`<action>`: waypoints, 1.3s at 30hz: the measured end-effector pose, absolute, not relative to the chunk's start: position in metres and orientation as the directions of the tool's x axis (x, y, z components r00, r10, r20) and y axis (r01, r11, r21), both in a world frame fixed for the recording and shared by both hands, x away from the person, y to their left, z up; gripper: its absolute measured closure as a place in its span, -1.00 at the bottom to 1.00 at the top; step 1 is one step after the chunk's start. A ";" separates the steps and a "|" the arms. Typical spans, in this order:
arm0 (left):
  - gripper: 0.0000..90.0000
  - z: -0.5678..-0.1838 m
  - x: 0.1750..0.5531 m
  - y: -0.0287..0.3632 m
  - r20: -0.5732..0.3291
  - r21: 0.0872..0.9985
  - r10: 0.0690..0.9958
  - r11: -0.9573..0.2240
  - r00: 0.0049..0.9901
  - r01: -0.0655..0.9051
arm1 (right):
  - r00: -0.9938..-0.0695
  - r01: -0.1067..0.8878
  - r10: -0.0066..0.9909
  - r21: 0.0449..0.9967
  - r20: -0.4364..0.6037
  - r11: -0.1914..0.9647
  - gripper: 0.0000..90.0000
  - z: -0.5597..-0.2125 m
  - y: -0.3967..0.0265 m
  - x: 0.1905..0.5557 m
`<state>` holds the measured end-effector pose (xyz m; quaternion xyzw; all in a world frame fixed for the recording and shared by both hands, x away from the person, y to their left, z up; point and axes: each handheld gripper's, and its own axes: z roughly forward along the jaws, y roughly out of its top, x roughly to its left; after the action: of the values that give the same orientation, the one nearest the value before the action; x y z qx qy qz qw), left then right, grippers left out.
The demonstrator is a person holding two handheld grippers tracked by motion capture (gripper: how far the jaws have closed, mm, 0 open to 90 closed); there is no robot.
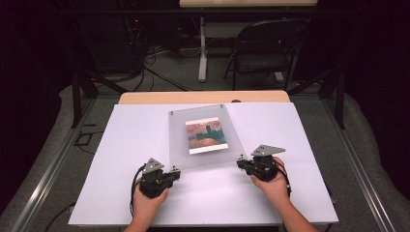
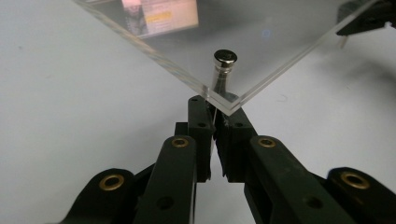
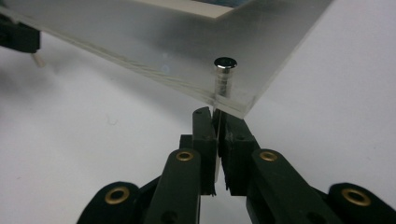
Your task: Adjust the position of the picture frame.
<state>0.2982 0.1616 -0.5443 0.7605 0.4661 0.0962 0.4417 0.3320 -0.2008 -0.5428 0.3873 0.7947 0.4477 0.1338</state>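
Acrylic frame (image 1: 205, 137) with a small painted print (image 1: 206, 136) inside lies tilted mid-bench on the white sheet (image 1: 121, 145), its near corners towards you. You hold the left gripper (image 1: 175, 172) at the frame's near left corner and the right gripper (image 1: 240, 162) at the near right corner, well apart.

Left gripper view: fingers (image 2: 201, 122) pressed together, tips just under the clear corner and pinching a thin sliver there; what it is, too fine to tell. A metal standoff (image 2: 223, 70) stands through the panel just behind that corner. The right gripper shows dark at the top right edge.

Right gripper view: fingers (image 3: 204, 128) likewise pressed together on a thin sliver at the corner, below a matching standoff (image 3: 224, 77). Panel edge shows two clear layers.

High view: wooden bench (image 1: 145, 98) edge beyond the sheet; folding chair (image 1: 263, 46) behind it.
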 end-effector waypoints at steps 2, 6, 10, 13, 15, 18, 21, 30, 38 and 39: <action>0.88 -0.544 0.303 0.164 -0.267 0.759 0.801 -0.168 0.535 0.629 | -0.666 0.501 0.733 0.812 0.140 0.300 0.90 -0.542 -0.199 0.327; 0.87 -0.547 0.311 0.167 -0.285 0.753 0.804 -0.149 0.523 0.641 | -0.670 0.504 0.729 0.808 0.144 0.304 0.90 -0.543 -0.196 0.322; 0.86 -0.549 0.315 0.164 -0.282 0.751 0.806 -0.153 0.520 0.643 | -0.664 0.508 0.735 0.803 0.137 0.310 0.90 -0.546 -0.195 0.325; 0.86 -0.550 0.319 0.163 -0.294 0.750 0.799 -0.147 0.524 0.645 | -0.650 0.516 0.747 0.803 0.139 0.299 0.90 -0.547 -0.197 0.330; 0.86 -0.550 0.322 0.164 -0.295 0.751 0.799 -0.145 0.523 0.644 | -0.642 0.522 0.753 0.801 0.143 0.292 0.90 -0.548 -0.197 0.333; 0.86 -0.550 0.326 0.166 -0.292 0.751 0.803 -0.143 0.519 0.645 | -0.641 0.525 0.751 0.803 0.155 0.282 0.90 -0.549 -0.196 0.339; 0.86 -0.552 0.330 0.168 -0.295 0.749 0.806 -0.138 0.513 0.648 | -0.641 0.522 0.751 0.806 0.155 0.279 0.90 -0.550 -0.193 0.342; 0.85 -0.555 0.337 0.165 -0.299 0.753 0.802 -0.135 0.517 0.645 | -0.626 0.535 0.762 0.801 0.163 0.268 0.90 -0.552 -0.194 0.348; 0.84 -0.558 0.342 0.164 -0.306 0.743 0.806 -0.131 0.506 0.657 | -0.619 0.543 0.766 0.799 0.173 0.259 0.89 -0.556 -0.195 0.351; 0.84 -0.559 0.342 0.164 -0.308 0.744 0.806 -0.129 0.506 0.656 | -0.619 0.548 0.766 0.794 0.173 0.264 0.89 -0.557 -0.195 0.351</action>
<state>0.3417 0.1644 -0.5588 0.7465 0.4896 0.0843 0.4427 0.3510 -0.1948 -0.5565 0.4184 0.7852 0.4393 0.1240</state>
